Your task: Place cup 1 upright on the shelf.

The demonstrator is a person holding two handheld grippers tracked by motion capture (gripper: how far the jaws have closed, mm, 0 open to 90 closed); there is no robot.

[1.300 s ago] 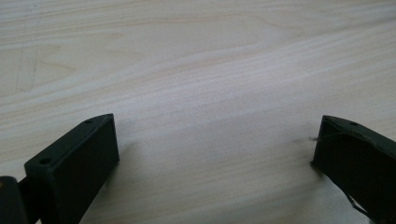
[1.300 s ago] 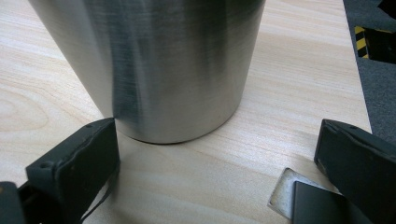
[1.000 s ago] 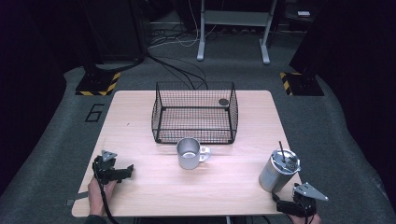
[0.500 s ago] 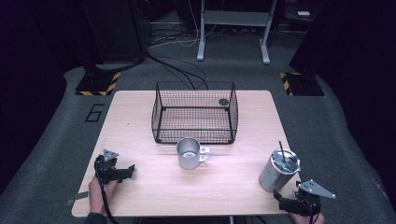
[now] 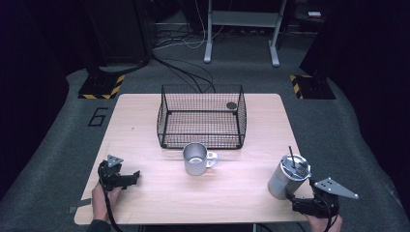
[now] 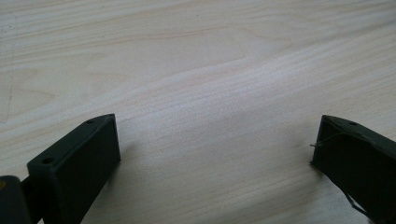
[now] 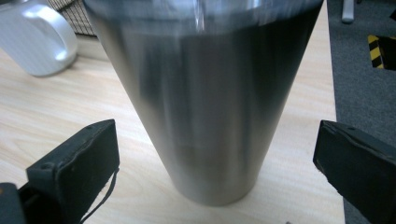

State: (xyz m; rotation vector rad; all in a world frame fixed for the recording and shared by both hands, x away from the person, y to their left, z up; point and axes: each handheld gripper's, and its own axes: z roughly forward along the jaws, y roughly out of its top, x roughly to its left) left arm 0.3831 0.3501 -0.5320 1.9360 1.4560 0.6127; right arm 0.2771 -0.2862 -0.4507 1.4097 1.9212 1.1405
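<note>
1. The steel tumbler [image 5: 288,176], fitted with a lid and straw, is stood upright near the table's [image 5: 145,125] front right corner.
2. The right gripper [image 5: 296,201] is held just beside it, jaws spread wide with the tumbler base between them, nothing yet clamped, apparently ready for a grasp.
3. The left gripper [image 5: 137,175] is rested wide open and empty on bare wood, seemingly kept clear.
4. The metal mug [image 5: 197,158] is set before the wire basket [image 5: 201,117].

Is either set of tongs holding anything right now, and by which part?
Nothing is held. The right tongs stand open either side of the steel tumbler, jaws clear of its wall. The left tongs are open over bare table.
</note>
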